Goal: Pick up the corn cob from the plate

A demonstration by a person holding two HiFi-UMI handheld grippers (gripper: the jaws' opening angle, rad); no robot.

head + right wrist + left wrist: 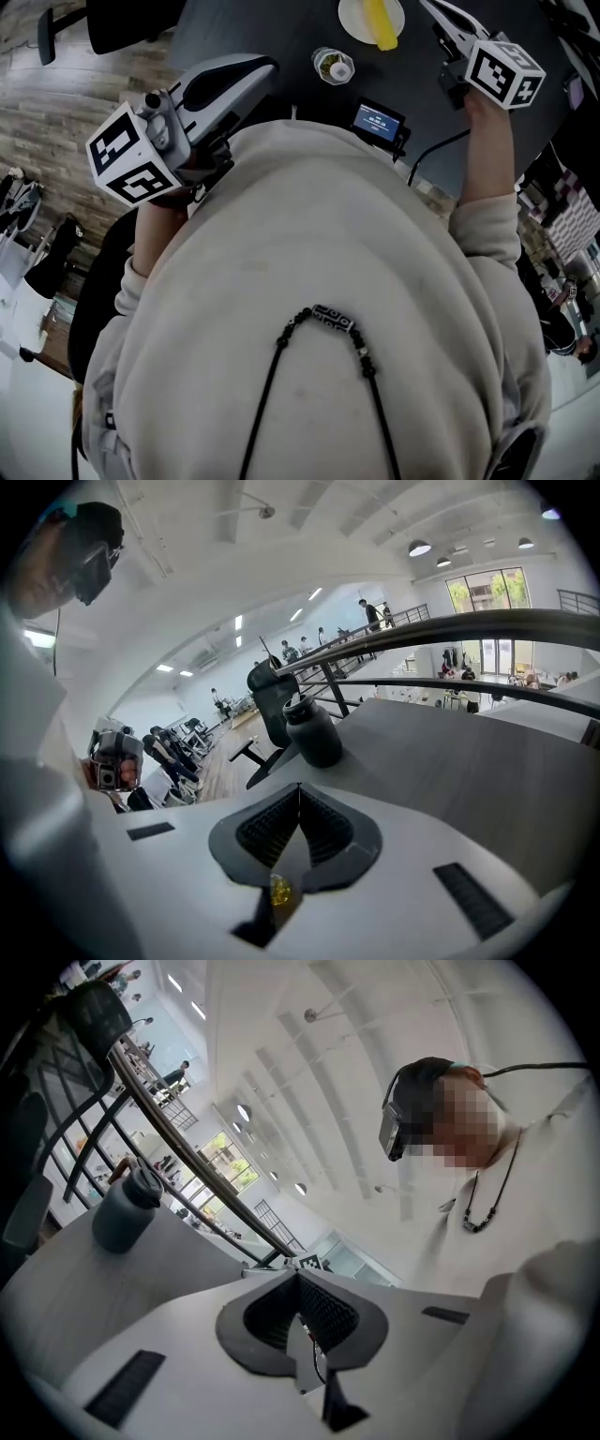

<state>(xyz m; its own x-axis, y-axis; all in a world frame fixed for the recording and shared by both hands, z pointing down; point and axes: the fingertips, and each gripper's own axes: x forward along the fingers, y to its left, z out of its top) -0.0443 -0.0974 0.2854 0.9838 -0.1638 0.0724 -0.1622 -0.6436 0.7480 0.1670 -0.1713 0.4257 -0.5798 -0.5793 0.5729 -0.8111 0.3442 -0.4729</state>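
Head view shows the corn cob (380, 22) on its plate (353, 17); with left gripper (298, 1277) and right gripper (298, 789) pressed closed and empty, grasping needs jaws spread across its width.
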